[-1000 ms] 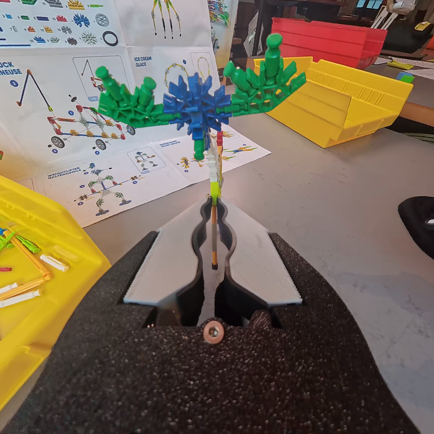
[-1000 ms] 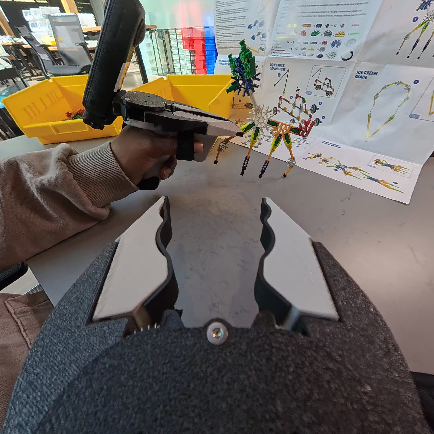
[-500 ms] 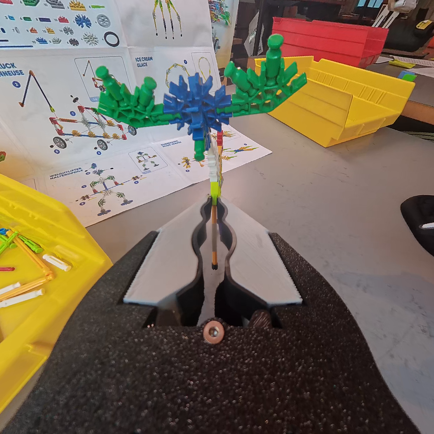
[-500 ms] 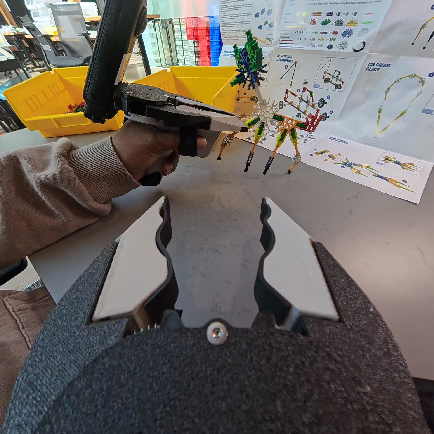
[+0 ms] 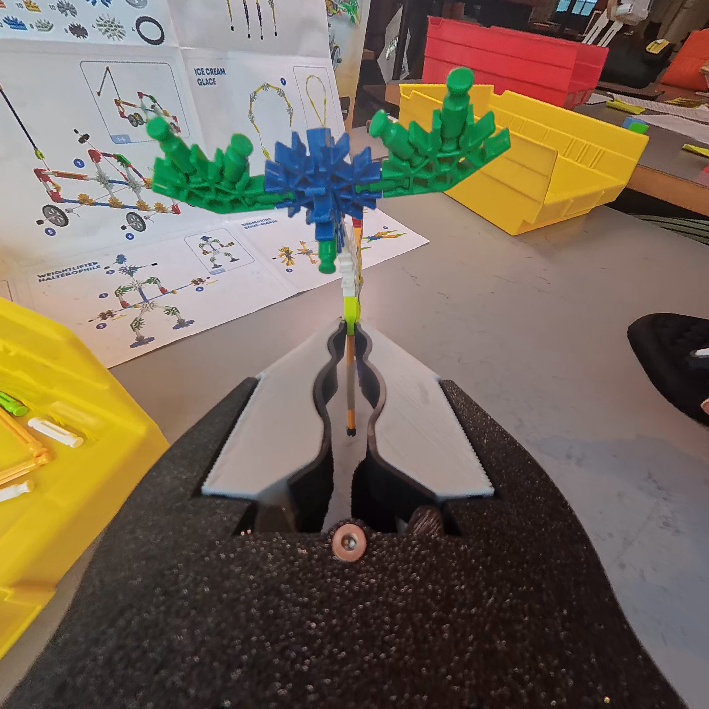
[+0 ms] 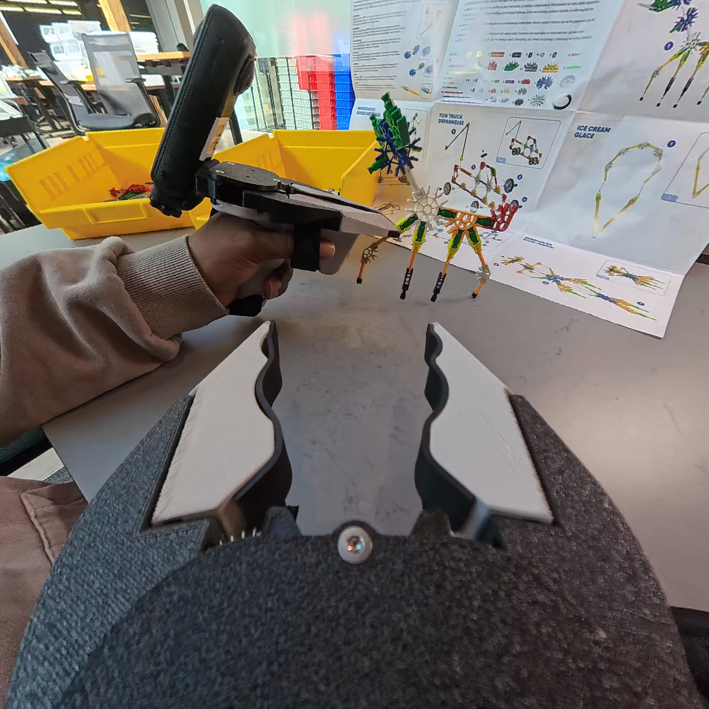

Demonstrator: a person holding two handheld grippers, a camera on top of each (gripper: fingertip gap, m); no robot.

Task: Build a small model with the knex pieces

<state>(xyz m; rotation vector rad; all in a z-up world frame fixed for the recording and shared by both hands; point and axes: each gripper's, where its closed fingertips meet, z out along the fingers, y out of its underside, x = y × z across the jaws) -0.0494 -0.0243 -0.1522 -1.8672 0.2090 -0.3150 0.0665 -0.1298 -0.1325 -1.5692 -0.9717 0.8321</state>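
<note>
Yellow bin (image 5: 69, 498) holding loose rods (image 5: 53, 437) sits beside the left tool (image 5: 350, 326).

A folded instruction sheet (image 5: 161, 161) stands ahead-left of the left tongs on the grey table (image 5: 537, 345). Yellow bins (image 6: 115, 180) sit beyond them, another yellow bin (image 5: 537, 165) ahead-right, a red bin (image 5: 510, 65) behind it.
</note>
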